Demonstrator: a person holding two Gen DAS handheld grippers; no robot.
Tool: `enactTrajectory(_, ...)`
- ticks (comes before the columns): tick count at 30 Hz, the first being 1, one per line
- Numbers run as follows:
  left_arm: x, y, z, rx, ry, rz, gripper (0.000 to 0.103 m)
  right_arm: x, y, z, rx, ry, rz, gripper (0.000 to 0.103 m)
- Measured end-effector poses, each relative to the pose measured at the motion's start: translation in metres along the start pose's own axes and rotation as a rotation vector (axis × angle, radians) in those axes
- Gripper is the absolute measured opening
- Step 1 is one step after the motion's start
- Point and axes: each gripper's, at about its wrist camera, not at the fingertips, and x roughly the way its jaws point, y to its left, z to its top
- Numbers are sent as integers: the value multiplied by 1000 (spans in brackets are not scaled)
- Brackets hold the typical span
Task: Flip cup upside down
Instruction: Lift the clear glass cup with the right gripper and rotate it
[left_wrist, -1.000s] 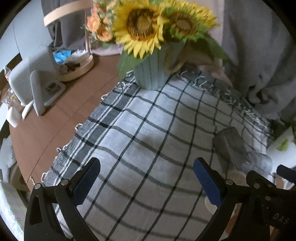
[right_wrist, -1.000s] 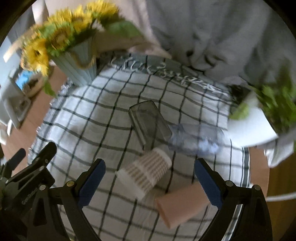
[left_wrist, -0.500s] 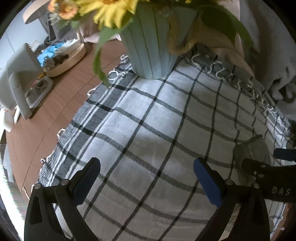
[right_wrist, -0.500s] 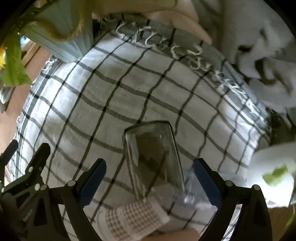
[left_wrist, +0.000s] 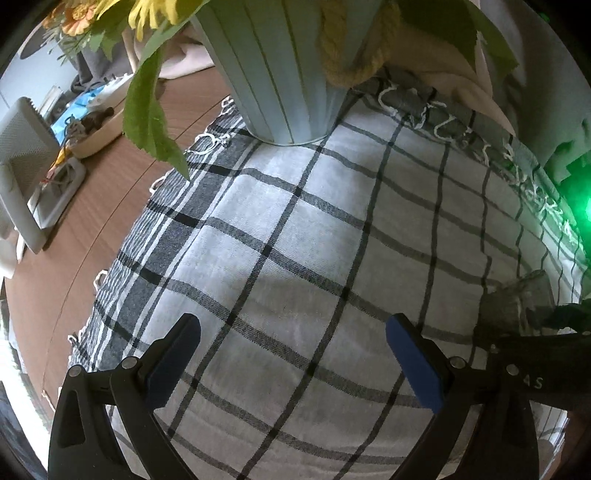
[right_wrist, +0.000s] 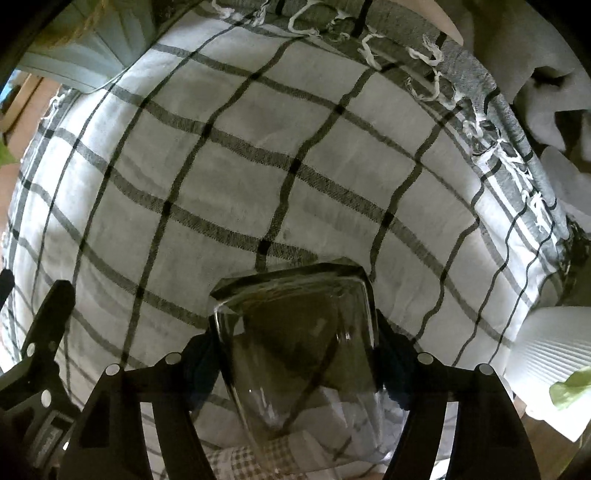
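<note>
A smoky grey glass cup (right_wrist: 299, 332) lies on its side on the checked cloth (right_wrist: 258, 155), its square base pointing away from me. My right gripper (right_wrist: 295, 354) is shut on the cup, one blue pad on each side wall. In the left wrist view the same cup (left_wrist: 517, 299) shows at the far right edge behind the right gripper's black frame. My left gripper (left_wrist: 291, 354) is open and empty, low over the cloth (left_wrist: 295, 240), left of the cup.
A pale blue ribbed vase (left_wrist: 280, 70) with sunflowers stands at the cloth's far edge. A white ribbed pot (right_wrist: 550, 365) sits to the right. A checked cup (right_wrist: 236, 458) lies near me under the glass. Wooden table (left_wrist: 74, 258) with a white device (left_wrist: 18, 155) is at left.
Both grippers moved forward and lower toward the cloth. My right gripper went from open above the cups to closed around the grey glass cup. The left gripper stayed open.
</note>
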Motion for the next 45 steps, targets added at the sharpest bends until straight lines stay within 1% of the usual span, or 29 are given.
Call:
enactTrajectory(2, -3, 1, 0, 10, -8, 2, 102, -6, 2, -2, 0, -5, -8, 70)
enactTrajectory(5, -14, 3, -1, 18, -25, -7, 102, -19, 2, -5, 12, -22, 3, 70)
enactTrajectory(10, -39, 8, -4, 28, -64, -27, 102, -59, -1, -17, 47, -86, -1, 70)
enactTrajectory(13, -60, 14, -9, 39, -89, -44, 102, -85, -2, -32, 86, -127, 0, 70)
enactTrajectory(17, -87, 21, -19, 73, -115, -72, 102, -115, -4, -70, 183, -202, 20, 70)
enactTrajectory(18, -93, 22, -21, 91, -119, -76, 102, -117, 7, -80, 205, -217, 21, 70)
enactTrajectory(20, -103, 24, -26, 128, -137, -77, 102, -121, 7, -103, 253, -253, 35, 70)
enactTrajectory(24, -121, 30, -42, 197, -157, -86, 102, -124, 12, -146, 358, -313, 101, 70)
enactTrajectory(27, -130, 35, -56, 251, -170, -88, 102, -125, 17, -176, 423, -339, 114, 70)
enactTrajectory(31, -134, 43, -73, 298, -164, -89, 102, -111, 24, -208, 524, -330, 193, 70)
enactTrajectory(36, -124, 52, -96, 364, -128, -61, 102, -76, 43, -239, 608, -262, 257, 70)
enactTrajectory(39, -110, 55, -108, 395, -85, -49, 102, -54, 54, -248, 628, -219, 289, 70)
enactTrajectory(42, -98, 58, -115, 411, -47, -44, 102, -38, 62, -250, 637, -186, 291, 70)
enactTrajectory(45, -88, 59, -121, 434, -26, -33, 102, -25, 67, -249, 642, -150, 289, 70)
